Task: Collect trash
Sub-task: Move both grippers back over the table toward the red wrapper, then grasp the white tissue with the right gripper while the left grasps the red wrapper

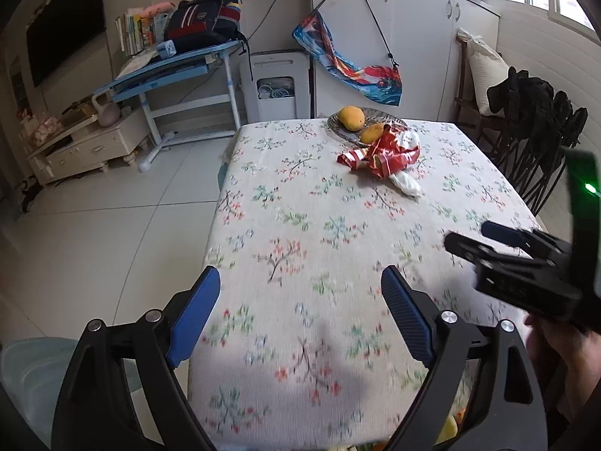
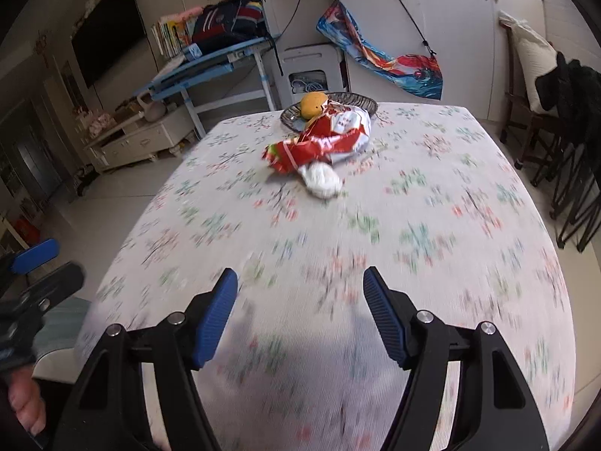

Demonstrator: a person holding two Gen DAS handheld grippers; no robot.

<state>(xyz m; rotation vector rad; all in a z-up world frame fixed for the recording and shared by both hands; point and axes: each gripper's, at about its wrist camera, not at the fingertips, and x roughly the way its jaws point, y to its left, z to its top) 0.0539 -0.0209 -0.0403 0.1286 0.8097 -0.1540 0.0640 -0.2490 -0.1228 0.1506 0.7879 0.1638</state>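
Crumpled red-and-white snack wrapper point(image 2: 319, 143), light and crinkly, best pinched at a fold; both grippers' jaws empty, spread.

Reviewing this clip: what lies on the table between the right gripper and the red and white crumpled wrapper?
Nothing: between the open right gripper and the red and white crumpled wrapper only bare floral tablecloth shows, clearest in the right wrist view.

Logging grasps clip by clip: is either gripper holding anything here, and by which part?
Nothing is held. The left gripper and right gripper both stand open over the floral tablecloth; the crumpled red-and-white wrapper lies untouched ahead.
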